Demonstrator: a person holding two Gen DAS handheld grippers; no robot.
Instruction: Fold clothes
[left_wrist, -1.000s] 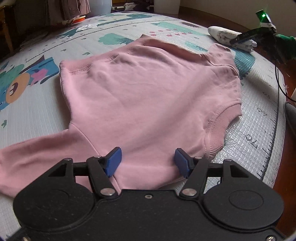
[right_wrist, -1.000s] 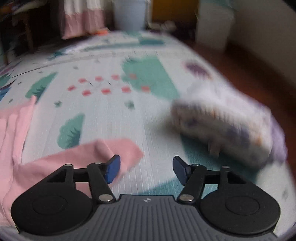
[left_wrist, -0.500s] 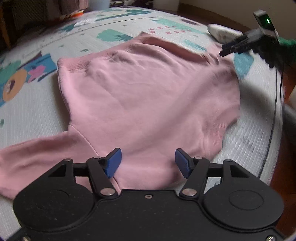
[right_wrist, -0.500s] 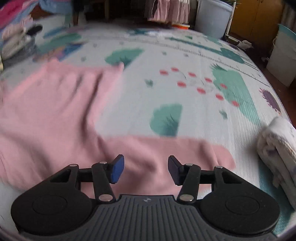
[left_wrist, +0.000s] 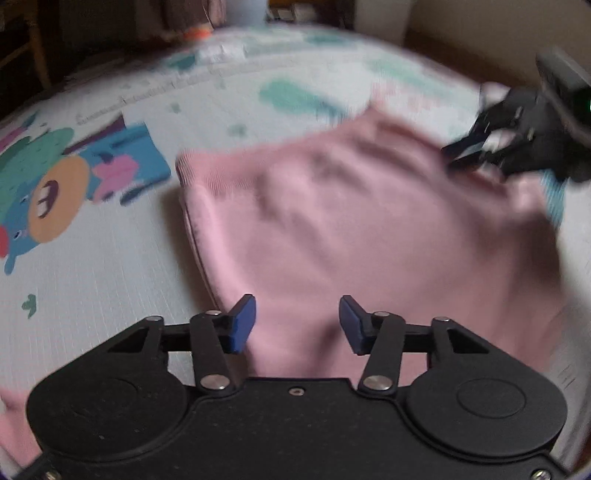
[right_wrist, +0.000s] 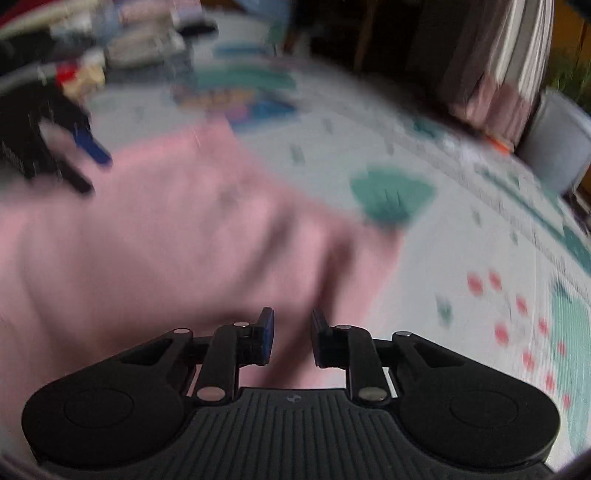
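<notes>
A pink sweatshirt (left_wrist: 369, 229) lies spread on the printed play mat (left_wrist: 92, 277). My left gripper (left_wrist: 295, 317) hovers over the shirt's near left edge. Its blue pads (left_wrist: 242, 321) are apart and closing, with cloth below them and no pinch showing. In the left wrist view my right gripper (left_wrist: 476, 147) is at the shirt's far right corner. From its own camera the right gripper (right_wrist: 291, 328) is low over pink cloth (right_wrist: 147, 240), its jaws narrow and closing, a slim gap still showing. The left gripper (right_wrist: 77, 155) appears blurred at the upper left there.
A grey bin (right_wrist: 557, 147) and hanging cloth (right_wrist: 498, 74) stand beyond the mat's far edge. A pile of clothes (right_wrist: 129, 40) lies at the far left. Dark furniture borders the mat behind. One pink sleeve end (left_wrist: 14, 424) trails at the lower left.
The right gripper swung from the white bundle over onto the pink shirt and its jaws narrowed a lot. The left gripper moved along the shirt's left edge and its pads came closer together.
</notes>
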